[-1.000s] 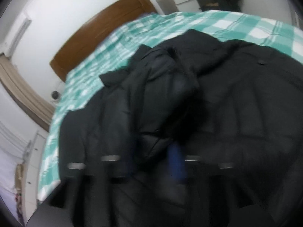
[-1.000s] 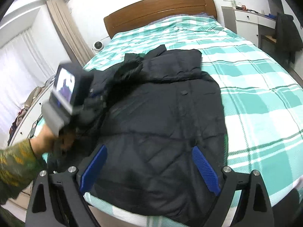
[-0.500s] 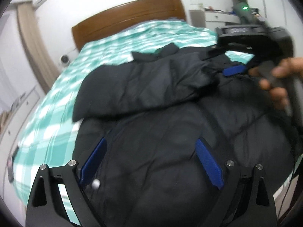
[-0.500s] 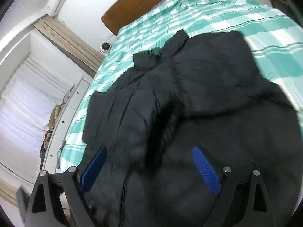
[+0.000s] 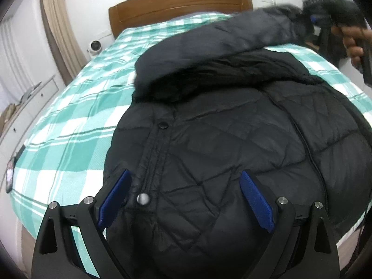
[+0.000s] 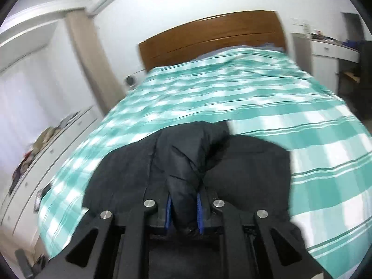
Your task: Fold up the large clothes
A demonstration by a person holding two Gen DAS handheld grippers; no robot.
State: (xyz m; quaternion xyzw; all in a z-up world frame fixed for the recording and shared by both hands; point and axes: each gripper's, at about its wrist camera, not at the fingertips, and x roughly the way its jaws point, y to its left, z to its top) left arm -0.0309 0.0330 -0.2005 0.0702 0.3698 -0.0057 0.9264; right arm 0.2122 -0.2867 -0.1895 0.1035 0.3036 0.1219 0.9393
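Two tools are at work on one black quilted jacket (image 5: 220, 144), which lies on the bed (image 5: 69, 121) over the green and white checked cover, near the foot end. Our left tool (image 5: 186, 200) hangs just above the lower front of the jacket with its blue fingers (image 5: 255, 200) spread wide and nothing between them; a silver snap (image 5: 143, 198) sits on the front strip just inside the left finger, and a dark snap (image 5: 162, 124) shows further up the same strip. Our right tool (image 6: 183, 211) is closed tight on a fold of the jacket (image 6: 186, 162), the dark fabric pinched between its two blue pads (image 6: 199, 211). In the left view that right tool (image 5: 330, 4) appears at the upper right, blurred, gripped by our hand (image 5: 353, 41), and a long part of the jacket, seemingly a sleeve (image 5: 232, 34), stretches from it down to the body of the jacket, raised clear of the bed. A wooden headboard (image 5: 181, 2) stands at the far end of the bed, with a small white fan (image 5: 95, 46) beside it on the left and a beige curtain (image 5: 58, 23) along the wall. In the right view a white dresser (image 6: 330, 48) stands to the right of the headboard.
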